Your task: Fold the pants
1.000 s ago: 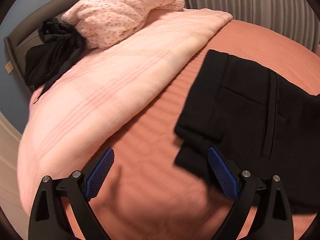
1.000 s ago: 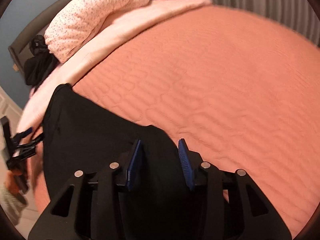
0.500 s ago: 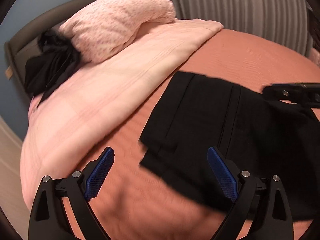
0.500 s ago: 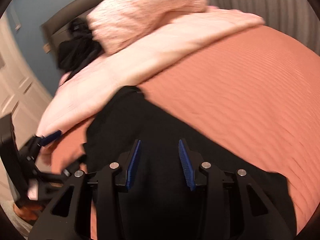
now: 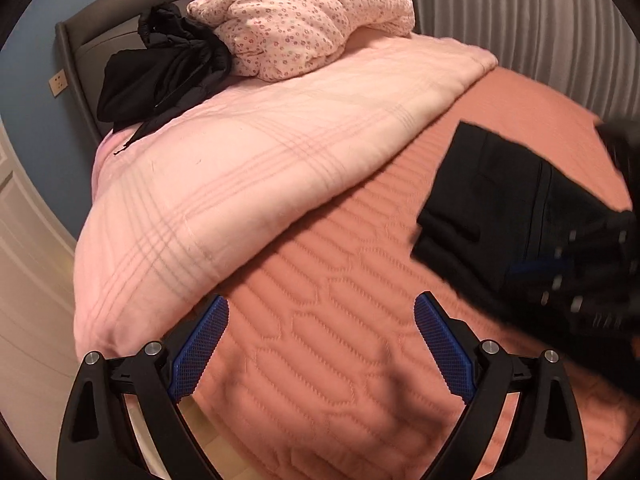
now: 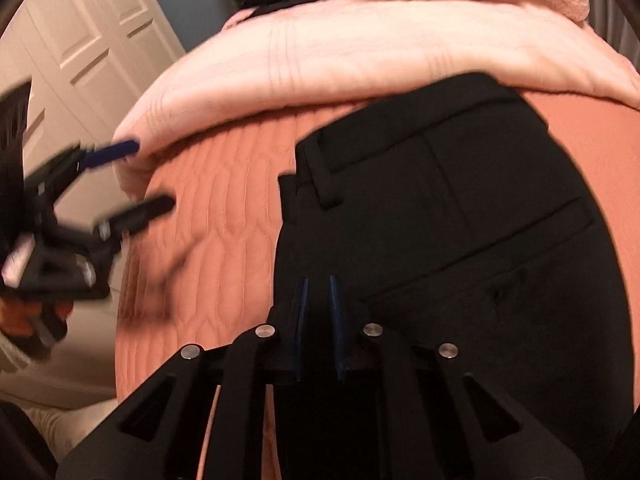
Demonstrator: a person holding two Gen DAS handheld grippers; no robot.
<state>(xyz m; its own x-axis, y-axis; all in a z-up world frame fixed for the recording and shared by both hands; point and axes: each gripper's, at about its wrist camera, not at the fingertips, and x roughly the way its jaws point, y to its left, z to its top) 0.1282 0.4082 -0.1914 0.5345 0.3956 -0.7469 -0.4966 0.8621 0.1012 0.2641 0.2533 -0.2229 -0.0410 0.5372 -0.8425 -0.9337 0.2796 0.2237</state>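
Note:
Black pants (image 6: 460, 216) lie folded on the orange quilted bedspread (image 5: 332, 320), waistband and back pocket facing up. They also show at the right in the left wrist view (image 5: 500, 200). My right gripper (image 6: 318, 292) has its jaws nearly together over the near part of the pants, with black cloth between them. It shows blurred at the right edge of the left wrist view (image 5: 580, 280). My left gripper (image 5: 320, 320) is wide open and empty above bare bedspread, left of the pants. It also shows blurred in the right wrist view (image 6: 136, 176).
A pale pink duvet (image 5: 240, 160) is folded back across the head of the bed, with a floral pillow (image 5: 304, 16) and a black jacket (image 5: 160, 72) on it. A grey headboard (image 5: 76, 52), white closet doors (image 6: 92, 32) and a grey curtain (image 5: 540, 20) surround the bed.
My left gripper has drawn back to the left, away from the pants, staying open. My right gripper has narrowed its jaws over the pants and turned toward the waistband.

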